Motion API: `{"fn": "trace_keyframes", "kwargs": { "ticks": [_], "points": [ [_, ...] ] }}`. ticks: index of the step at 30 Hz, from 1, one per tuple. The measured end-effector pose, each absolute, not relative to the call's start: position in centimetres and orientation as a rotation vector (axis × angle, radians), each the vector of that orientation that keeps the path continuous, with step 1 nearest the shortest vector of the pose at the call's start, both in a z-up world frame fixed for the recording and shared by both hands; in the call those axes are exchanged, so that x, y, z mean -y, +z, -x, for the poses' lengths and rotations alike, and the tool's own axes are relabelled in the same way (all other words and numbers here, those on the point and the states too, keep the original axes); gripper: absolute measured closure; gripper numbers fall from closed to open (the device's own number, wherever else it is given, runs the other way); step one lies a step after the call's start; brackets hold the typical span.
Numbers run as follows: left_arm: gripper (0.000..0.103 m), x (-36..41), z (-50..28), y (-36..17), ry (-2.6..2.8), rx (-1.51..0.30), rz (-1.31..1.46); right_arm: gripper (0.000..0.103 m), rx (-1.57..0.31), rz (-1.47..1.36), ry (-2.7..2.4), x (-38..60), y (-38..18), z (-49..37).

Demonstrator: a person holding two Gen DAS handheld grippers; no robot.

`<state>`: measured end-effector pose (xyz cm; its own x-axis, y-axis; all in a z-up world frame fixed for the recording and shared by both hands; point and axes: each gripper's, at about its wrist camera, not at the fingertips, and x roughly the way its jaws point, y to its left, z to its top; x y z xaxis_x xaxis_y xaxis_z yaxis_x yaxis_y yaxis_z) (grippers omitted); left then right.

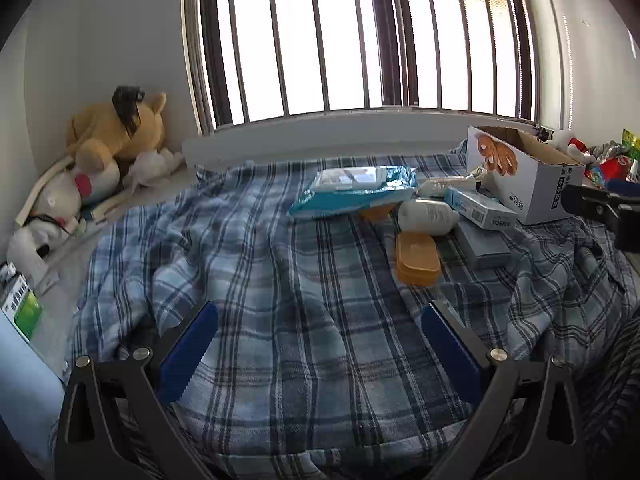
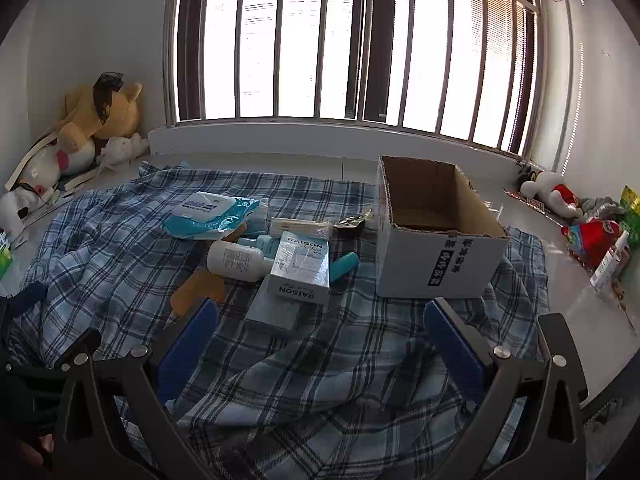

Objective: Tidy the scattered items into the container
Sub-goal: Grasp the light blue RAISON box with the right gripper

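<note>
I have both the left gripper [image 1: 318,334] and the right gripper [image 2: 320,330] hovering over the plaid blanket [image 2: 120,240] with jaws spread wide and empty. The scattered items lie bunched just left of the empty cardboard box [image 2: 436,256]. I'd take the RAISON carton [image 2: 302,268] first: it looks light and stiff, best pinched across its narrow sides, while the white bottle [image 2: 236,261] may roll and slip.

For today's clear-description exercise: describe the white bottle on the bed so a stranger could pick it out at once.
Start at the open cardboard box on the plaid blanket. Left of it lies a pile of toiletries, and the white bottle lies on its side at the pile's left edge, beside the RAISON carton. It is the pile's only rounded, plain white item.
</note>
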<state>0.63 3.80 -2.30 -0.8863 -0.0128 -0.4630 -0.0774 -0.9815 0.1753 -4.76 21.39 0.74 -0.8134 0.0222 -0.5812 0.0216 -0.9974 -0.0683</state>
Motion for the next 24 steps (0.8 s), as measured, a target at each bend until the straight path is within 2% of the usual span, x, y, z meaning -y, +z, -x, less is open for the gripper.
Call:
{"fn": "trace_keyframes", "kwargs": {
  "ticks": [2, 3, 6, 12, 22, 24],
  "points": [
    [0.000, -4.6, -1.2, -2.1, 3.041, -0.427, 0.650, 0.000, 0.104, 1.048, 2.996, -21.4, 0.4, 7.3],
    [0.000, -4.8, -1.3, -1.9, 3.041, -0.435, 0.639, 0.000, 0.076, 1.087, 3.005, -21.5, 0.1, 8.4],
    [0.000, -4.7, -1.4, -1.6, 3.014, -0.330, 0.642, 0.000, -0.007, 1.202, 2.992, -21.7, -1.3, 11.2],
    [0.000, -3.7, 0.4, -2.9, 2.902, -0.122, 0.855, 0.000, 0.060, 1.325, 2.910, -21.1, -4.0, 13.8],
    [0.000, -4.2, 0.4, -3.1, 2.911, -0.161, 0.873, 0.001, 0.053, 1.309, 2.843, -21.8, -5.4, 14.7],
    [0.000, -4.3, 0.4, -3.0, 2.919, -0.181, 0.880, 0.004, 0.048, 1.300, 2.854, -21.9, -5.4, 14.7]
  ]
}}
